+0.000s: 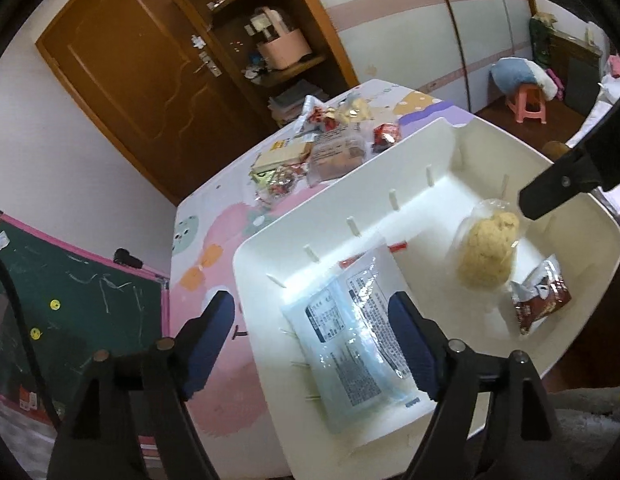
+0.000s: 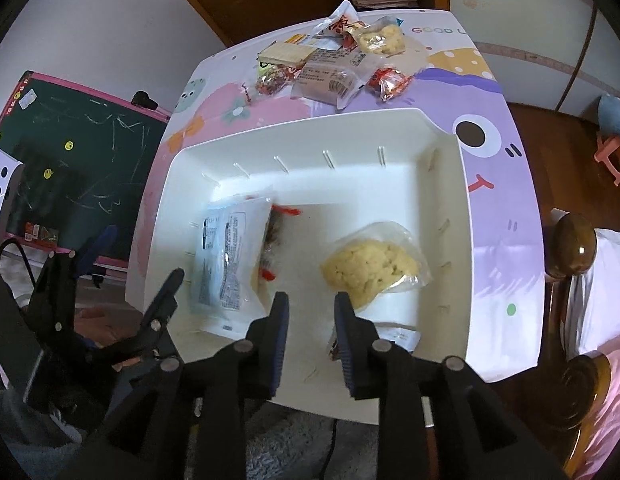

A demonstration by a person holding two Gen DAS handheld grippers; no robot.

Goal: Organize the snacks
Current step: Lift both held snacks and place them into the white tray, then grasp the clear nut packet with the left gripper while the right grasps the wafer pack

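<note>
A white bin (image 1: 429, 148) (image 2: 310, 128) stands on the cartoon-print table. Inside lie a flat clear packet with printed label (image 1: 349, 340) (image 2: 226, 256), a bagged yellow puffed snack (image 1: 487, 252) (image 2: 369, 268) and a dark red packet (image 1: 539, 304). My left gripper (image 1: 313, 340) is open, its jaws astride the bin's near-left wall, over the clear packet. My right gripper (image 2: 311, 320) is open and empty above the bin's near side; its finger shows in the left wrist view (image 1: 565, 184). A pile of loose snacks (image 1: 321, 148) (image 2: 333, 64) lies beyond the bin.
A green chalkboard (image 1: 70, 300) (image 2: 78, 168) leans left of the table. A wooden door (image 1: 130, 64) and shelves are behind. A pink stool (image 1: 529, 104) stands on the floor at right. A bed post (image 2: 575, 246) is right of the table.
</note>
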